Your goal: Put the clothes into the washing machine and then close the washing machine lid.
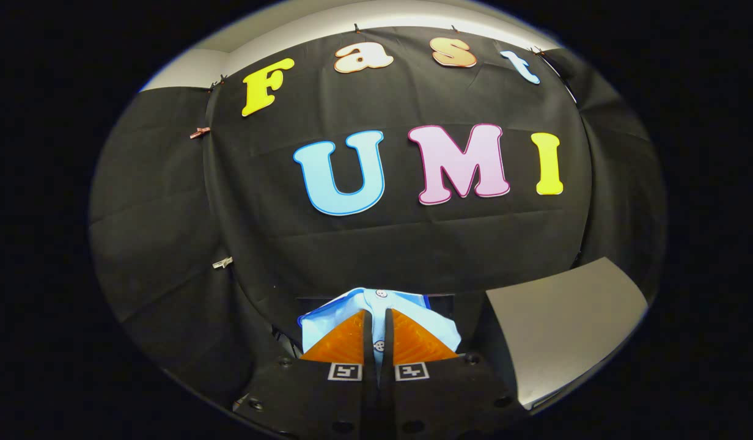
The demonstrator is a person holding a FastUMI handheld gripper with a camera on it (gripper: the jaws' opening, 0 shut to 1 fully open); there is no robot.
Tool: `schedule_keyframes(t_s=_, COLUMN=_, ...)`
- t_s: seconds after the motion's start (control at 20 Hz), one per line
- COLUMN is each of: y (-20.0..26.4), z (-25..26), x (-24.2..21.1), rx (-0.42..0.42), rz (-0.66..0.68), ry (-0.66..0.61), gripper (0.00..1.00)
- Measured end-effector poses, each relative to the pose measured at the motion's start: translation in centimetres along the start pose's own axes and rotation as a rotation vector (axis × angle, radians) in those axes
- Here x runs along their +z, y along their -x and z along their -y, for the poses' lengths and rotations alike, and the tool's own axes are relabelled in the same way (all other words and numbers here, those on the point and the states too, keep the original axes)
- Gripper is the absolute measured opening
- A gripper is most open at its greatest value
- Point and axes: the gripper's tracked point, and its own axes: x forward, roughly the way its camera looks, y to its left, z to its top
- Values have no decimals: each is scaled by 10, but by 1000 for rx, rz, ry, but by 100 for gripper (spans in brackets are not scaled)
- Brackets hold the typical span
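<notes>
My gripper (377,318) is shut on a light blue garment (376,302) with small white buttons. The cloth is pinched between the two fingers and bunches out on both sides of them and just ahead of the tips. It hangs in front of the black cloth wall. A dark edge (440,297) shows just behind the garment; I cannot tell what it belongs to.
A flat grey panel (560,324) stands to the right of the fingers, tilted and close by. The black cloth wall (168,244) wraps around ahead and to the left, held by small clips.
</notes>
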Motion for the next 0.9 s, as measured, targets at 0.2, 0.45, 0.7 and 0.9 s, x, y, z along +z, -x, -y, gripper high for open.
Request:
schedule_keyframes(t_s=0.2, y=-24, z=-12, x=-46, rx=-13, rz=-55, ry=13, gripper=5)
schedule_keyframes(t_s=0.45, y=-64, z=-12, x=-109, rx=-55, rz=-139, ry=65, gripper=5)
schedule_keyframes(t_s=0.7, y=-100, z=-7, x=-166, rx=-85, rz=-204, ry=78, gripper=5)
schedule_keyframes(t_s=0.9, y=-127, z=-3, x=-218, rx=-107, rz=-274, ry=114, gripper=5)
